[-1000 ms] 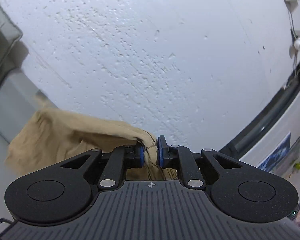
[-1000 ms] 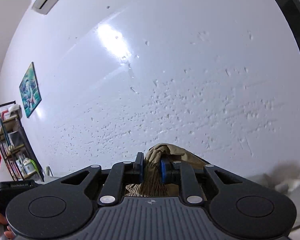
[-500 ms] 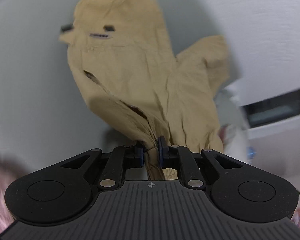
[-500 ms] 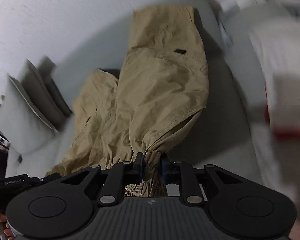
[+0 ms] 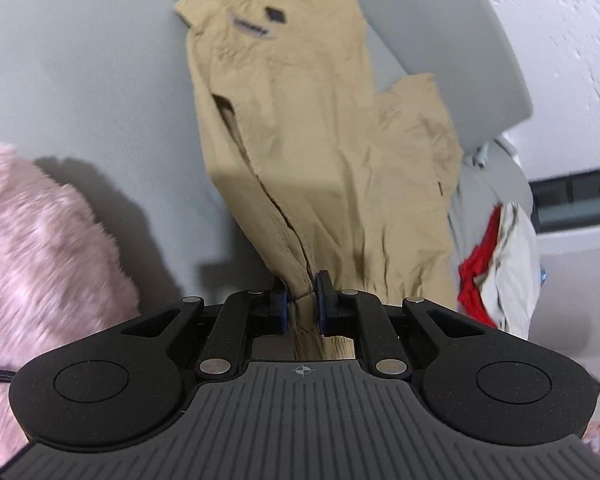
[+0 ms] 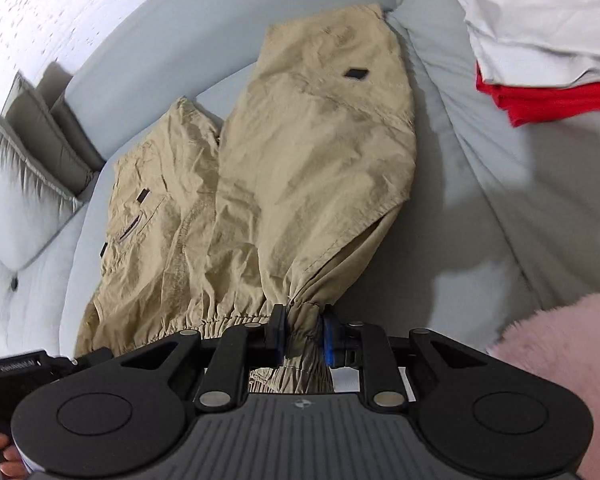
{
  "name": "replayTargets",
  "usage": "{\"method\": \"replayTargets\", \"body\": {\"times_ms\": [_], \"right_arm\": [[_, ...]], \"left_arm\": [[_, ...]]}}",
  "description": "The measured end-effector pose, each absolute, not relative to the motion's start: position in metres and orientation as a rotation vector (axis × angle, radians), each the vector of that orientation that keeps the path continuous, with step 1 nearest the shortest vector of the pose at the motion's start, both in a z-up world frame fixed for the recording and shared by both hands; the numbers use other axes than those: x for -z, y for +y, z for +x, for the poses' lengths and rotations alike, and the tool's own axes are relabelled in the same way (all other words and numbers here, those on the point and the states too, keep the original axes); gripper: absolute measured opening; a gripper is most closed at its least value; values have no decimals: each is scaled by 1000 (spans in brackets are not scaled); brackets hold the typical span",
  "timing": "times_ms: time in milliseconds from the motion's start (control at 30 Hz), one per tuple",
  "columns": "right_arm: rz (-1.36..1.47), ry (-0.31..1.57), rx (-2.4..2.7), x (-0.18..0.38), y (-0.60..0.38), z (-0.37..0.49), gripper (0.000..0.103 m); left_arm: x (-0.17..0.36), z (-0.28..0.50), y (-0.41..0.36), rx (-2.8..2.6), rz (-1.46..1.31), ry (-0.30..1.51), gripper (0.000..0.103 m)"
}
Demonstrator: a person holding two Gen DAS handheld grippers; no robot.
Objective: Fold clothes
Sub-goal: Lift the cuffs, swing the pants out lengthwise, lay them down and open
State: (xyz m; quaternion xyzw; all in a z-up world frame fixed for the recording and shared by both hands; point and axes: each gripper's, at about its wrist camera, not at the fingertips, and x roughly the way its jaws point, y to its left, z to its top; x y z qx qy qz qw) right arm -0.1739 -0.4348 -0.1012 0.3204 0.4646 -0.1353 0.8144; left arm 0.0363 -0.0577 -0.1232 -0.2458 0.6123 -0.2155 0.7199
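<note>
The khaki trousers (image 6: 284, 168) lie spread on the grey sofa seat (image 6: 472, 216), their 2 legs reaching toward the backrest. The right gripper (image 6: 302, 338) is clamped on the gathered elastic waistband at the trousers' near edge. The left gripper (image 5: 300, 304) pinches another bunch of the same khaki cloth. Right of the trousers sit a folded white garment (image 6: 540, 24) on a red garment (image 6: 556, 98). A pink fluffy fabric (image 5: 40, 248) lies at the trousers' near side.
</note>
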Motion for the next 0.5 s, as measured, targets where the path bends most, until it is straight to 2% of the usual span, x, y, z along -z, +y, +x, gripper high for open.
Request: {"method": "replayTargets", "body": {"times_ms": [67, 100, 133, 200, 333, 500], "right_arm": [[649, 1003, 285, 97, -427, -169, 20], [623, 1015, 283, 99, -423, -168, 23], [606, 1034, 286, 104, -420, -166, 29], [596, 1084, 309, 117, -420, -160, 43], [633, 1096, 312, 113, -430, -175, 60], [579, 986, 324, 76, -445, -203, 78]], "left_arm": [[126, 32, -58, 452, -504, 1360, 15], [129, 31, -59, 437, -482, 1364, 21], [131, 32, -59, 420, -465, 1374, 31], [137, 35, -70, 358, -394, 1409, 35], [114, 20, -74, 351, -305, 1377, 53], [74, 4, -67, 374, -303, 1258, 53]]}}
